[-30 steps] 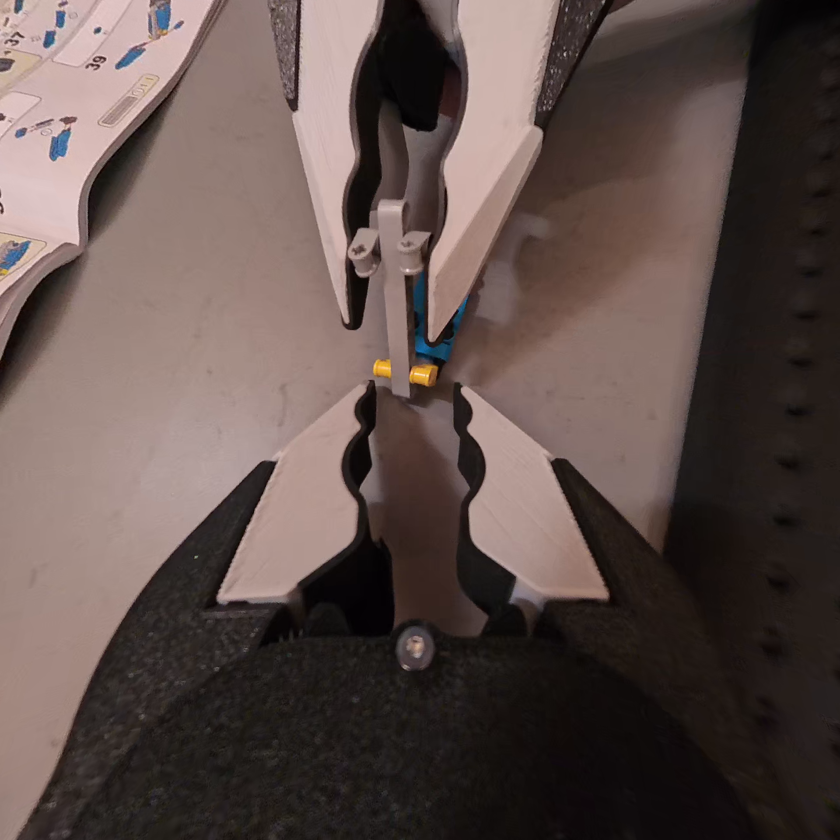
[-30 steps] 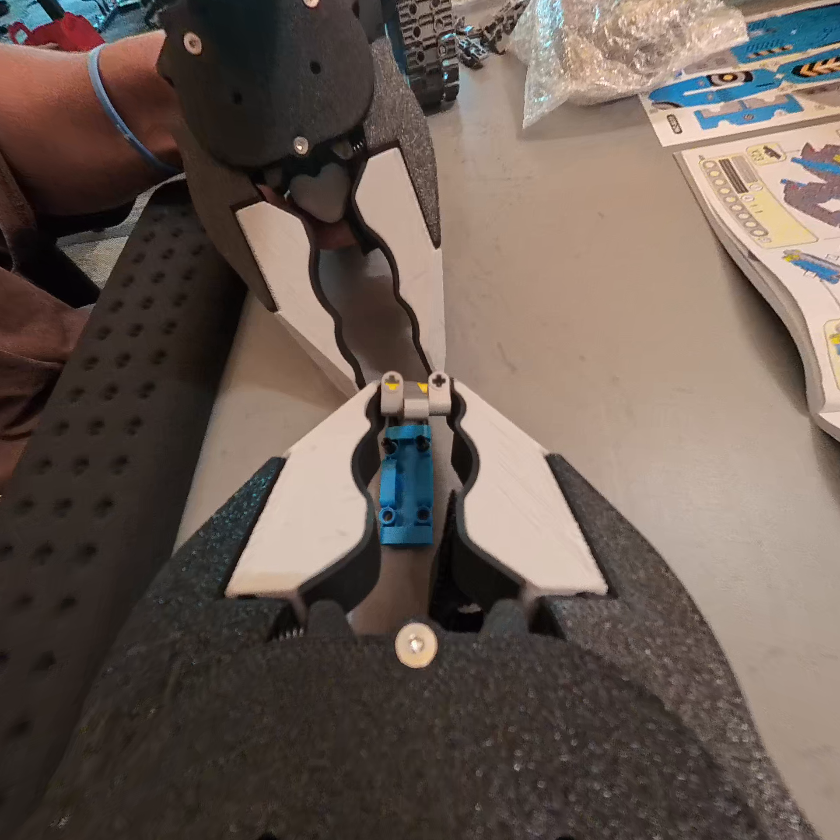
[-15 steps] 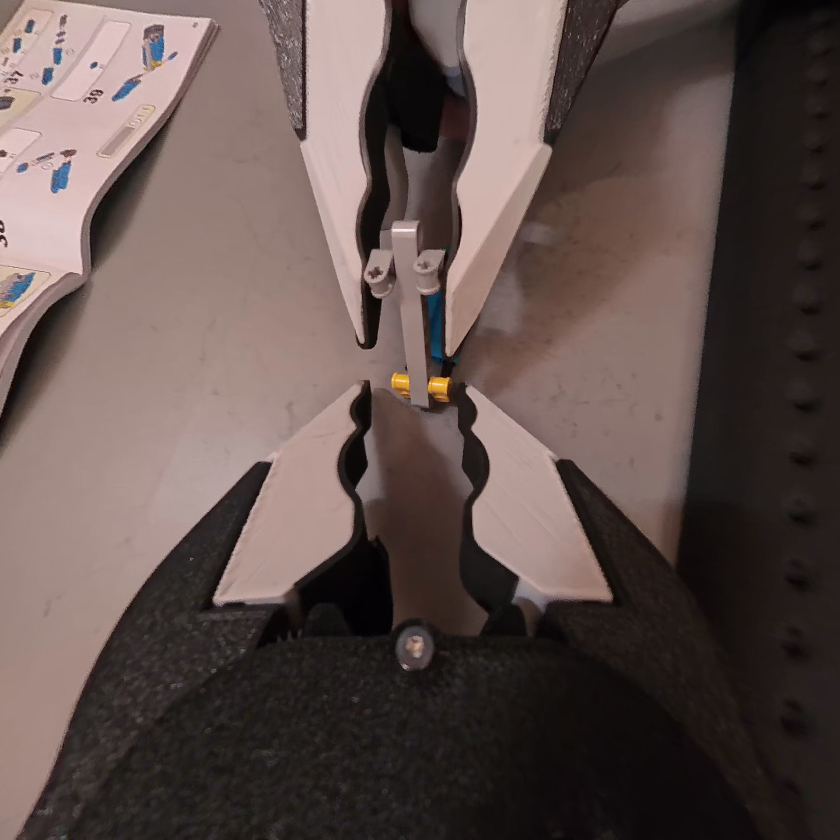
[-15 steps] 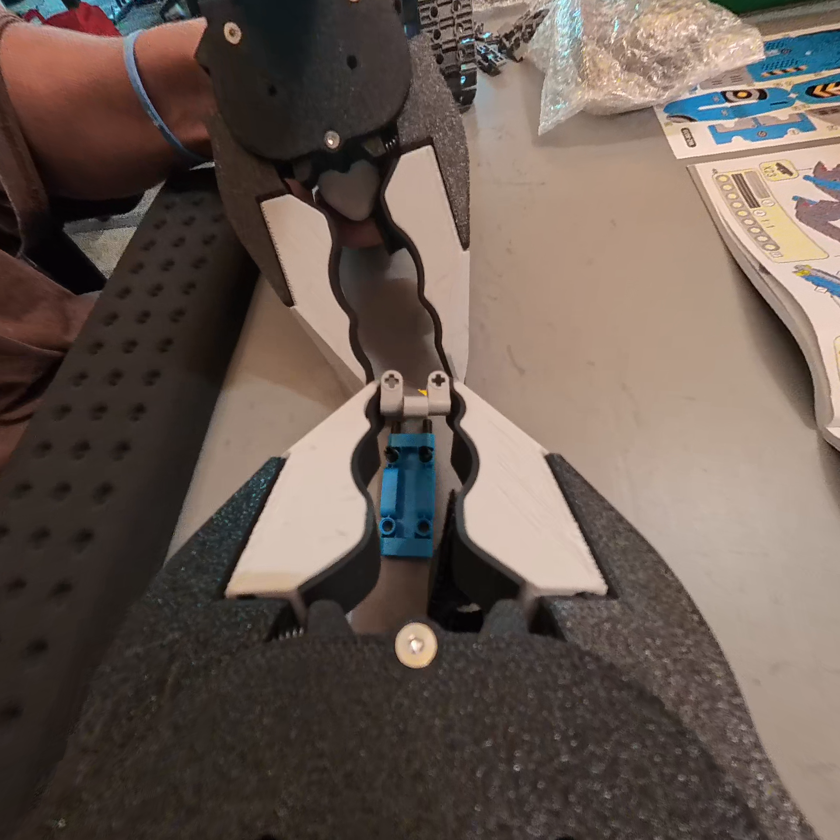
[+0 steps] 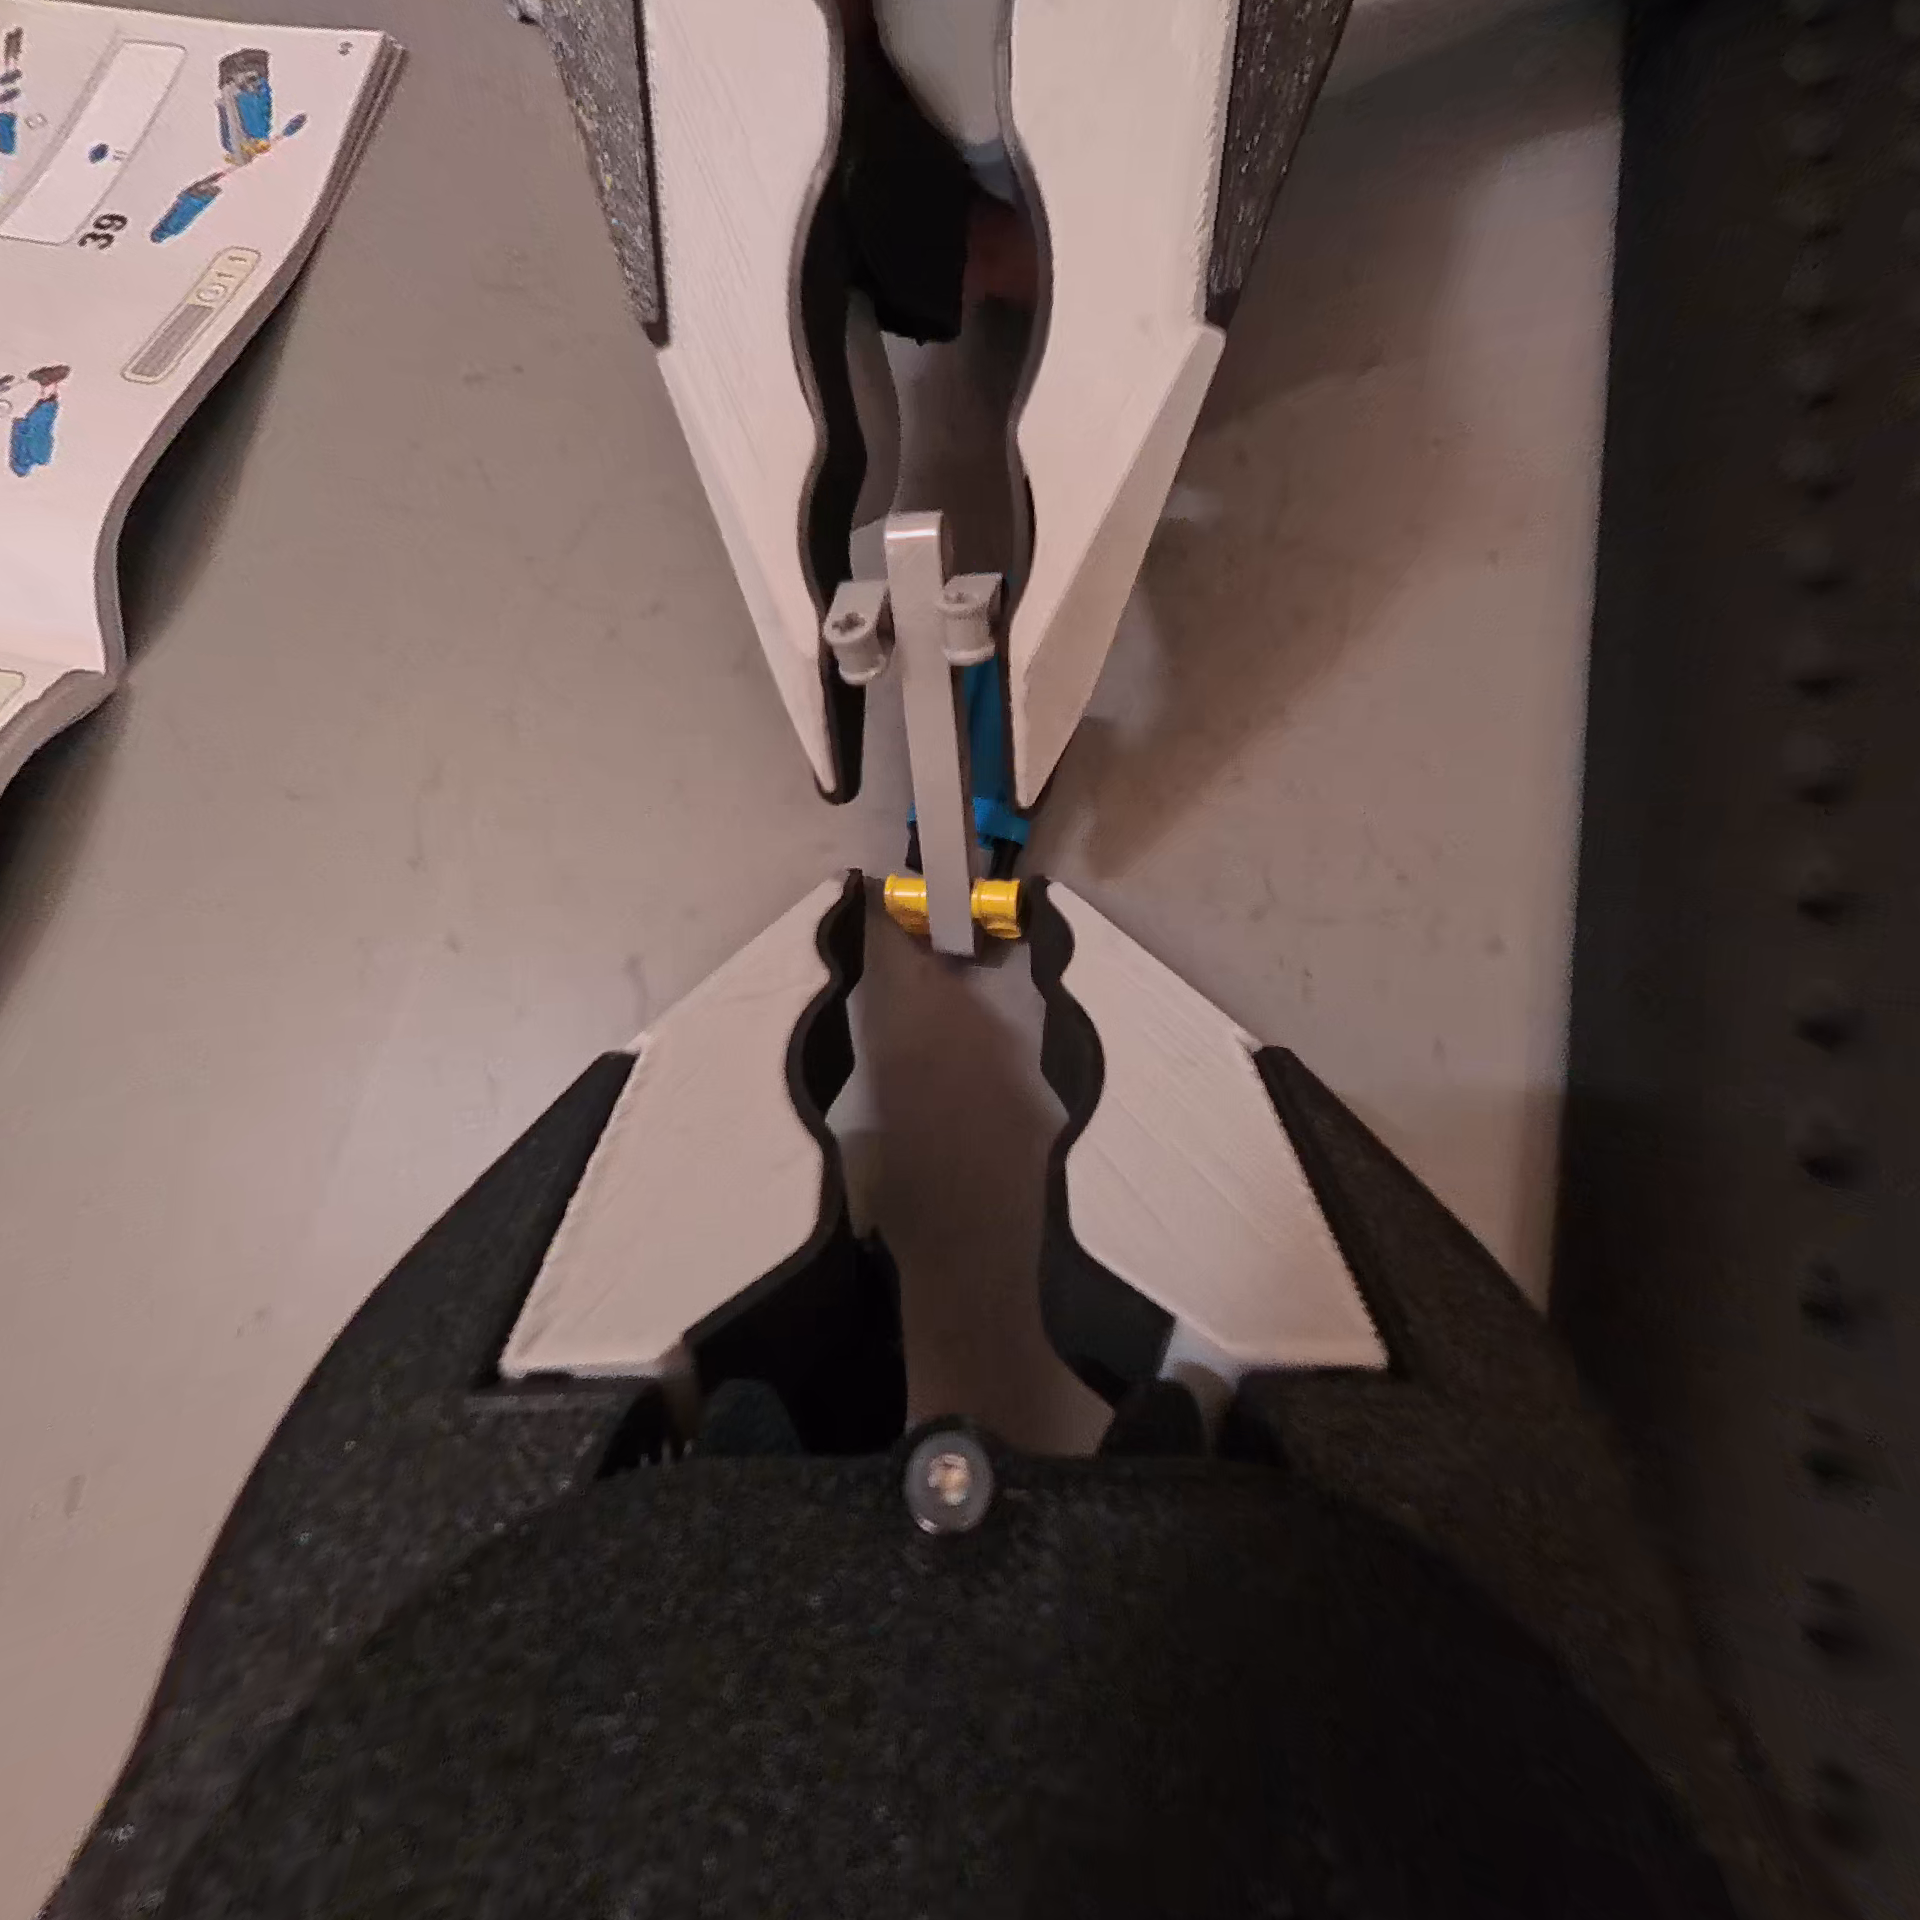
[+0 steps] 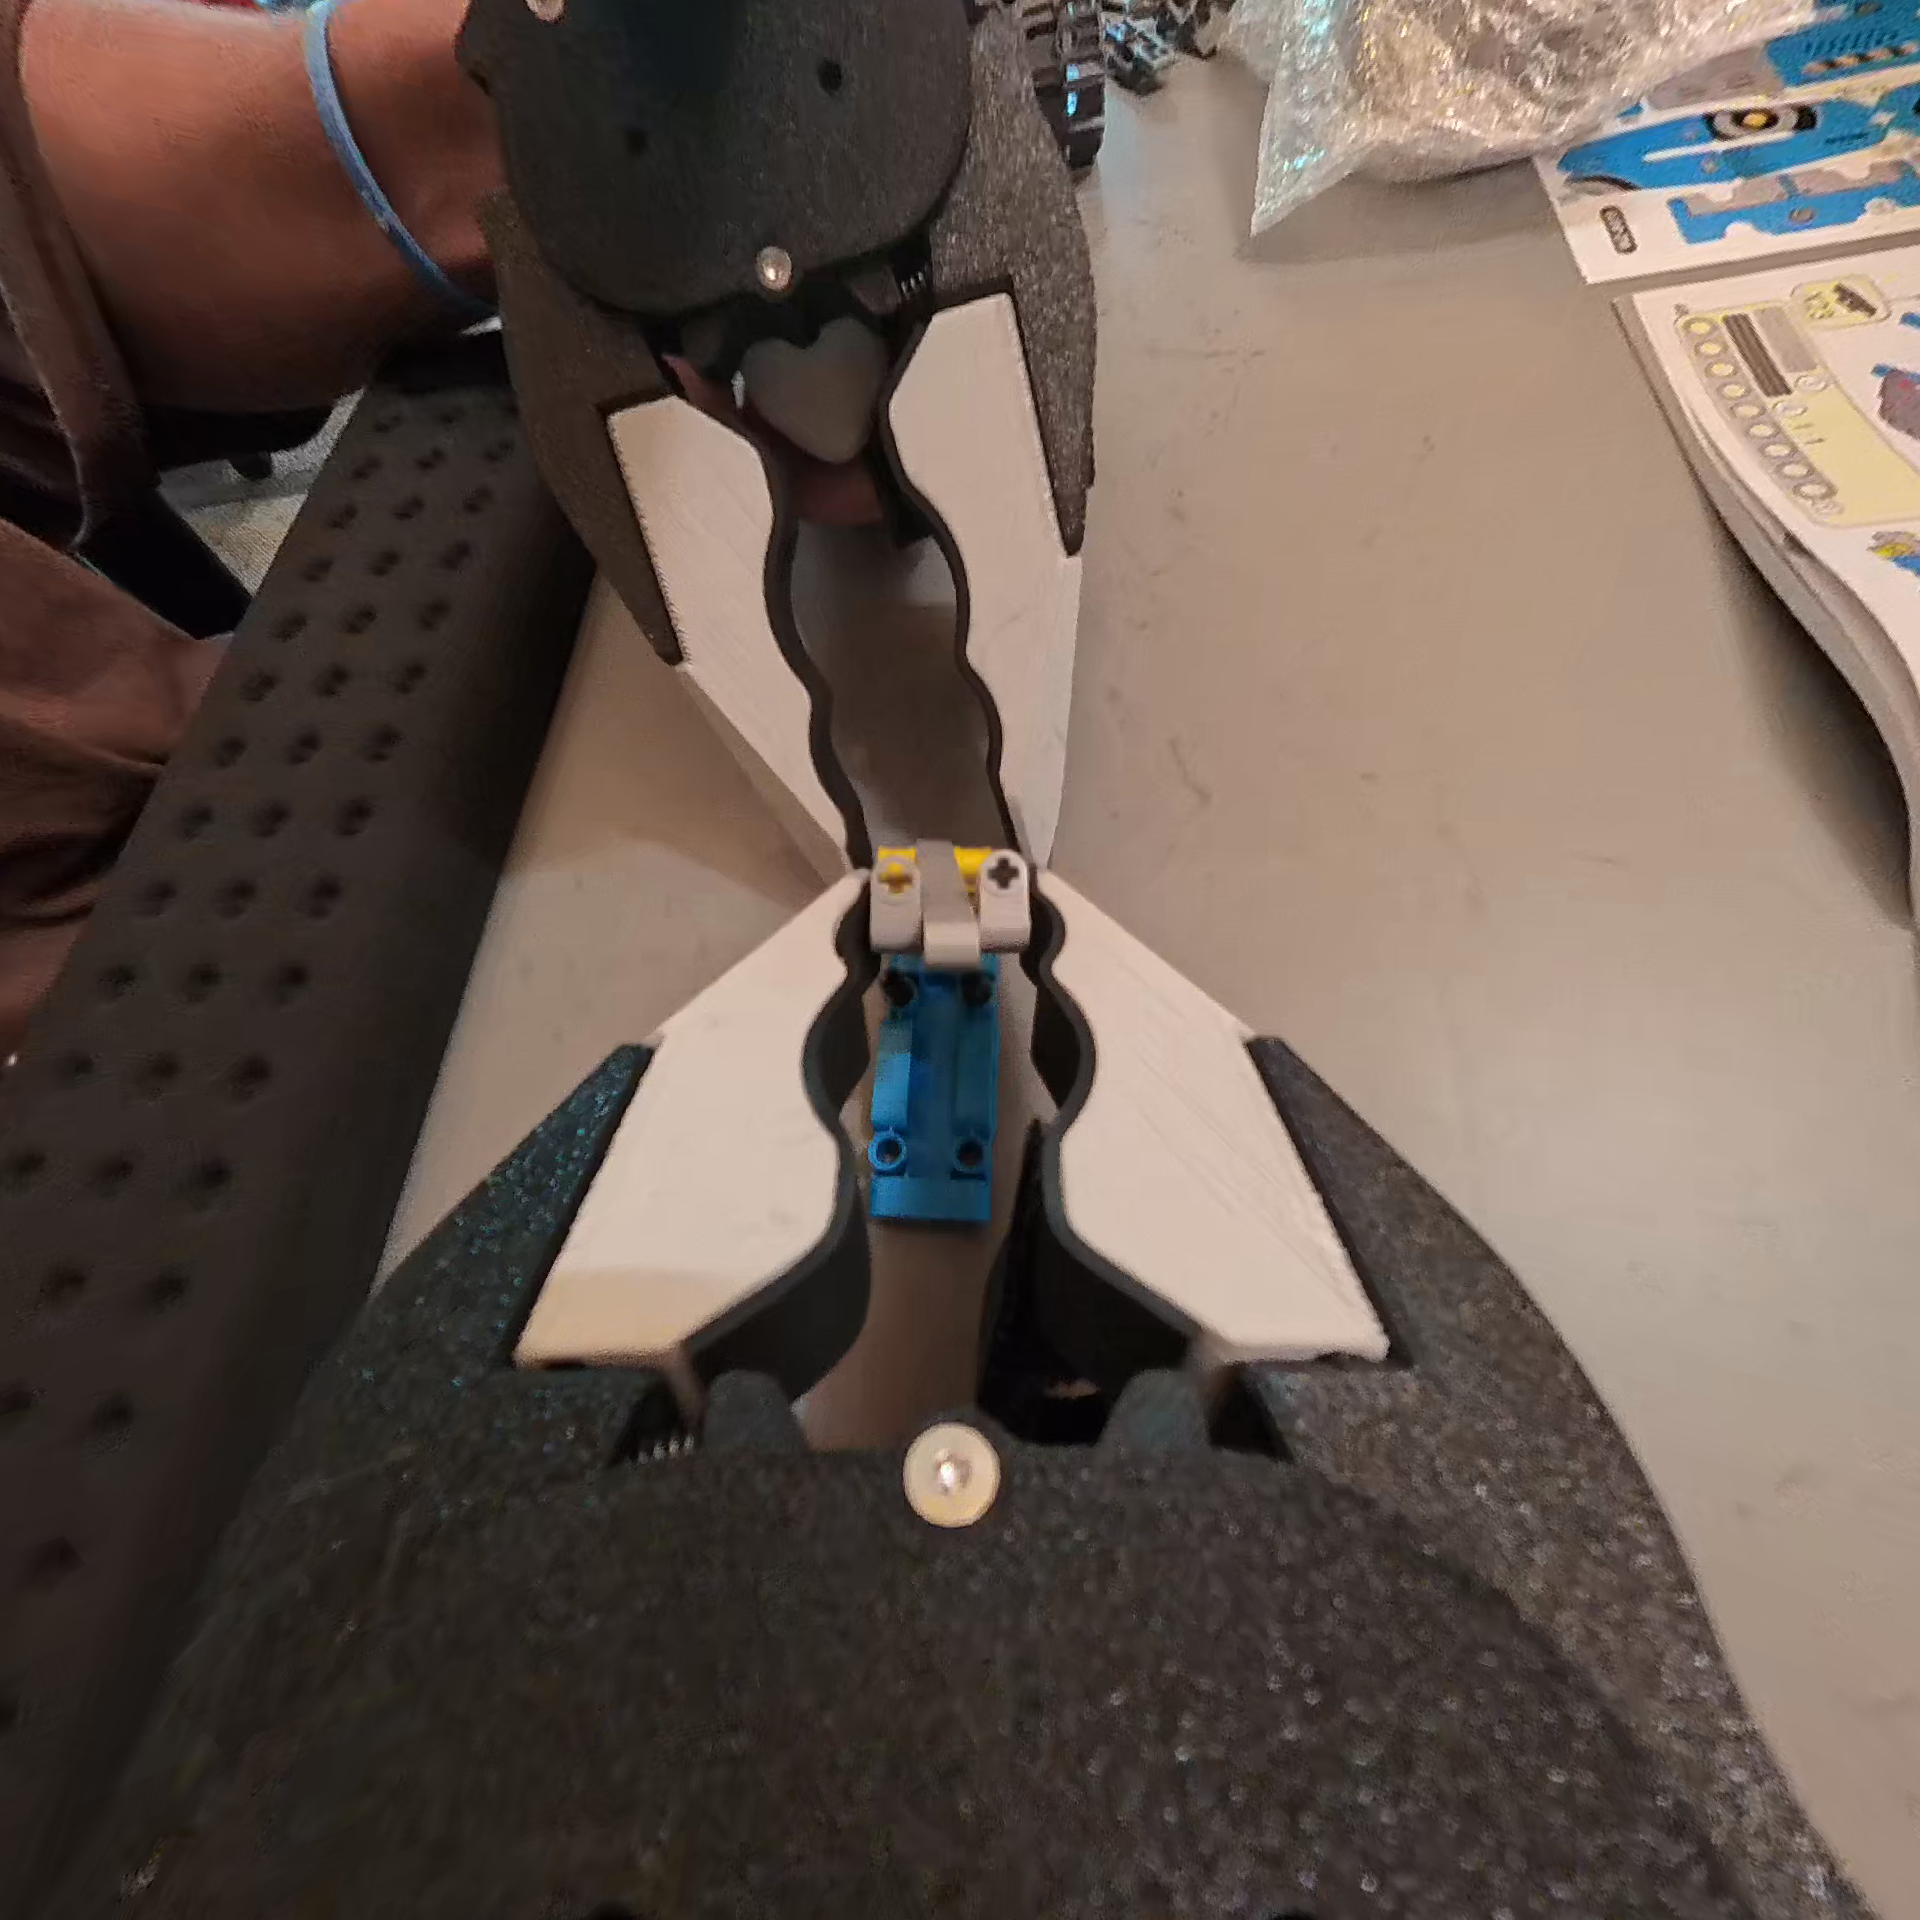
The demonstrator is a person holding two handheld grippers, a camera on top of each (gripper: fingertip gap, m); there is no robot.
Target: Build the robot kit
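The right gripper [image 6: 951, 894] has its fingers drawn narrow and pinched on a small brick assembly, held just above the tabletop [image 5: 364, 831] close to the edge along which a black perforated strip [image 6: 208, 831] runs. The pinch falls on a pair of grey connectors [image 6: 891, 914] at the fingertips. A blue piece [image 6: 935, 1101] hangs back between the fingers toward the gripper body, and a thin grey beam [image 5: 930, 727] juts forward past the tips. At the beam's free end a yellow pin [image 5: 906, 896] crosses it. The left gripper [image 5: 948, 894] faces the right one tip to tip, its fingers set to a narrow gap that straddles this pin. Only slivers of space show at each pin end, so whether they touch cannot be told, and no firm clamp is visible. The beam leans slightly off the line between the two grippers. Judging from that, any squeeze would need to land squarely on the pin ends, not on the beam, which looks thin enough to twist. The right hold looks secure but small, resting on the connectors alone. A forearm with a blue band [image 6: 208, 208] is behind the left gripper. An instruction booklet [image 6: 1766, 468] and a clear plastic bag [image 6: 1455, 73] lie toward the far edge, well apart from both grippers.
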